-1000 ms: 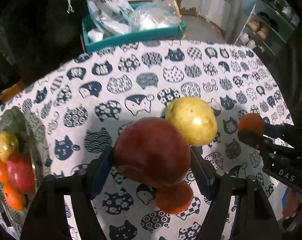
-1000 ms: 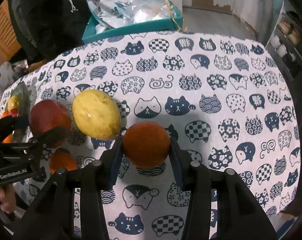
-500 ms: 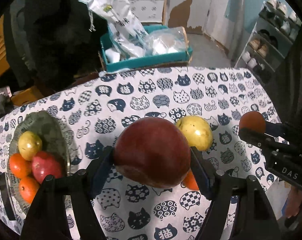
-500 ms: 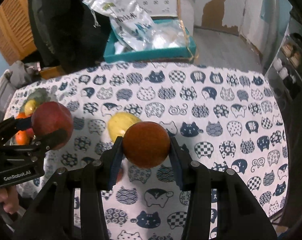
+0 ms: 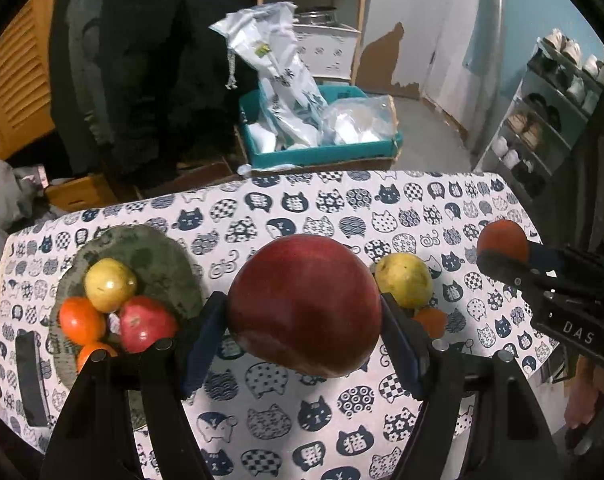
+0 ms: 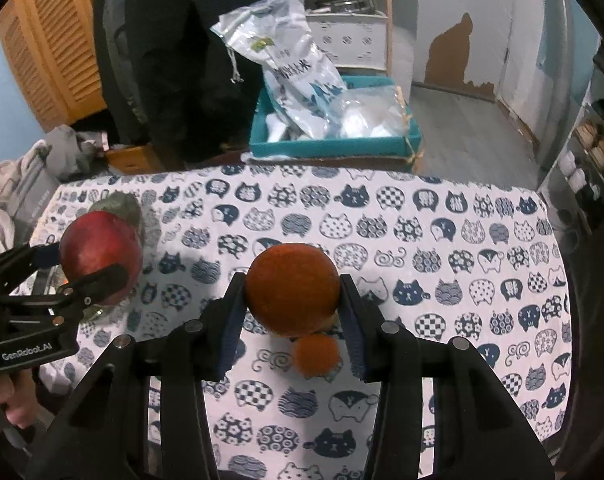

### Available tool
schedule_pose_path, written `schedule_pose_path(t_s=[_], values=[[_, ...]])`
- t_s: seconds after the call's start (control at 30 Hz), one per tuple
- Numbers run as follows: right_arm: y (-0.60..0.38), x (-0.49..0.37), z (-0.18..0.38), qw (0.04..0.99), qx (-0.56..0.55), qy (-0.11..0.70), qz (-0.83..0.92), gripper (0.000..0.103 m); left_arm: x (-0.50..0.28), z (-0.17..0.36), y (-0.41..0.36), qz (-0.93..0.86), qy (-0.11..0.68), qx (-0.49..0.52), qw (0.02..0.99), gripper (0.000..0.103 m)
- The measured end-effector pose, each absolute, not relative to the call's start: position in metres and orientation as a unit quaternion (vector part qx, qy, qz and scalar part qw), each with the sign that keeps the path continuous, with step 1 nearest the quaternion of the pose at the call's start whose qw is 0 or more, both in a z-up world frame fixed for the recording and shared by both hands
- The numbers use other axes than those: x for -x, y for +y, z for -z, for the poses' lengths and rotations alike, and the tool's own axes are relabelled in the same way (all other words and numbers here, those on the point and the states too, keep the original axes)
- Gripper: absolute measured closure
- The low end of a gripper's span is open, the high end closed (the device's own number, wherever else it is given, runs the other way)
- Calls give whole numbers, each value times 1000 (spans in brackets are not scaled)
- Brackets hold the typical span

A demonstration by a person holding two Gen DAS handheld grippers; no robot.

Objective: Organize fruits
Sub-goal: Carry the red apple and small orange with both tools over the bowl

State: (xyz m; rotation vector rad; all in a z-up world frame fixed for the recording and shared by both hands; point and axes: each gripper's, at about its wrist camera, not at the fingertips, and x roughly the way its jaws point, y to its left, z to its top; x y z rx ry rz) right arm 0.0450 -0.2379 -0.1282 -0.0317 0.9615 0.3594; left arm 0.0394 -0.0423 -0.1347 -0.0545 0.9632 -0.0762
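Nearest in the left wrist view, the left gripper (image 5: pixel 303 312) clamps a red apple (image 5: pixel 303 304) between its blue pads at frame centre, held off the cloth (image 5: pixel 341 216). Likewise, in the right wrist view the right gripper (image 6: pixel 292 312) pinches an orange (image 6: pixel 292 288) at centre, narrow around it, above a second orange (image 6: pixel 315 356) lying on the cloth just below it in frame. Beyond the apple, right of centre, a yellow fruit (image 5: pixel 403 280) sits on the cloth touching that orange. At left of the frame a green plate (image 5: pixel 158 256) holds a yellow fruit, a red one and two oranges, bunched at its near left. Farthest, past the table's edge at upper centre, a teal box (image 5: pixel 321 156) holds a printed bag (image 5: pixel 278 64) standing upright and a clear bag (image 5: pixel 361 116) of something white.
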Motion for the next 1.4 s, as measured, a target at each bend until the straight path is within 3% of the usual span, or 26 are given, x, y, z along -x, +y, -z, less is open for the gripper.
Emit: schedule_pose_path(t_s=[0.67, 1.4], values=[[-153, -49, 104, 867, 32, 440, -234, 59, -8, 114, 37, -28, 445, 57, 893, 27], [-38, -53, 140, 825, 67, 473, -301, 59, 9, 168, 109, -78, 499, 98, 858, 27]])
